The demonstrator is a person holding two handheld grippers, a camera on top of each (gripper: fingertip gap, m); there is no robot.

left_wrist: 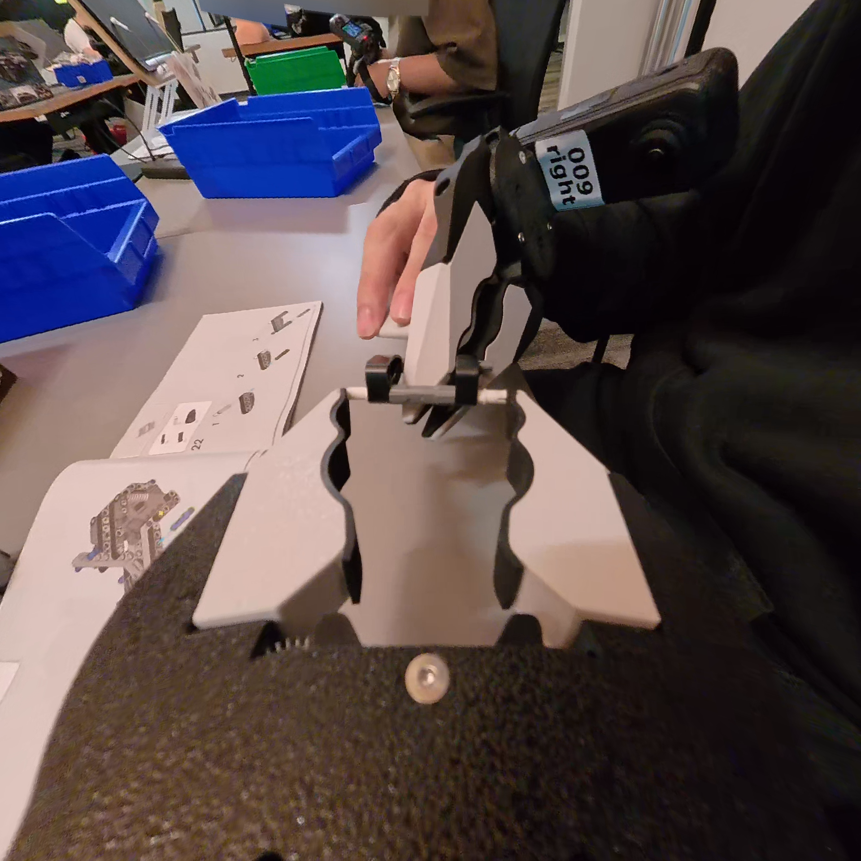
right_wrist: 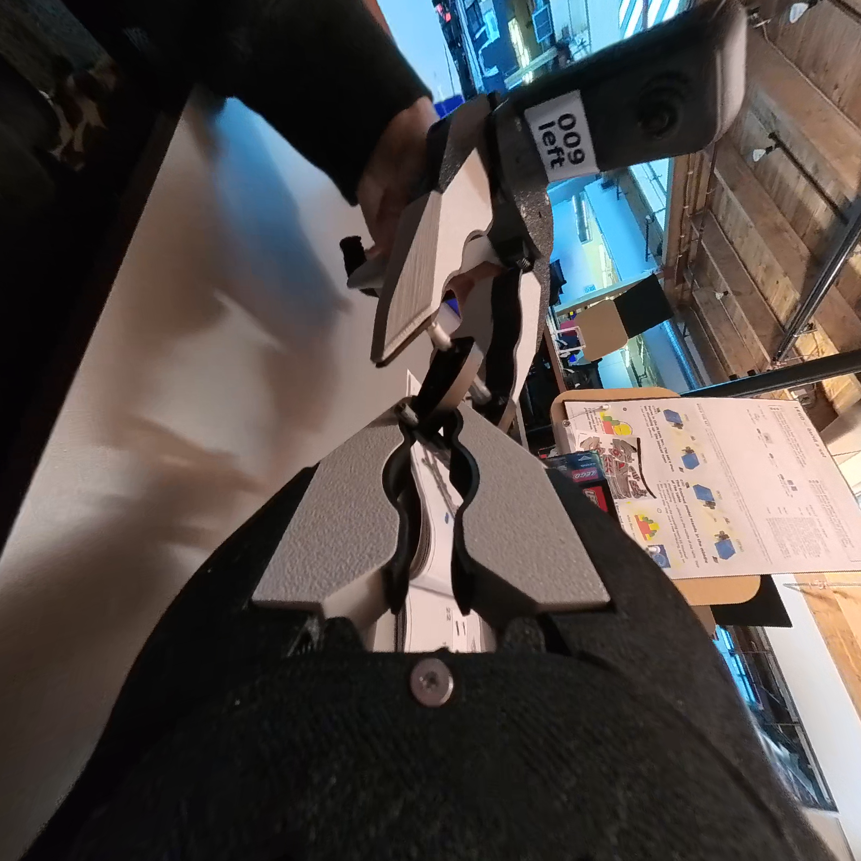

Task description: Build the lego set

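- Pale blue sticker (left_wrist: 569, 170), printed number and word: on the body of the right gripper (left_wrist: 435, 419), beyond the left jaws.
- Open instruction booklet (left_wrist: 242, 372), left of the jaws: page number and small step numbers.
- White sticker (right_wrist: 559, 135): on the left gripper (right_wrist: 447, 377), above the right jaws.
- Printed instruction sheet (right_wrist: 727, 484), right of the jaws: text too small to read.
- Box (right_wrist: 584, 475) with a red brand logo, beside it.

Blue bins (left_wrist: 275, 144), black-and-white lego piece (left_wrist: 421, 389).
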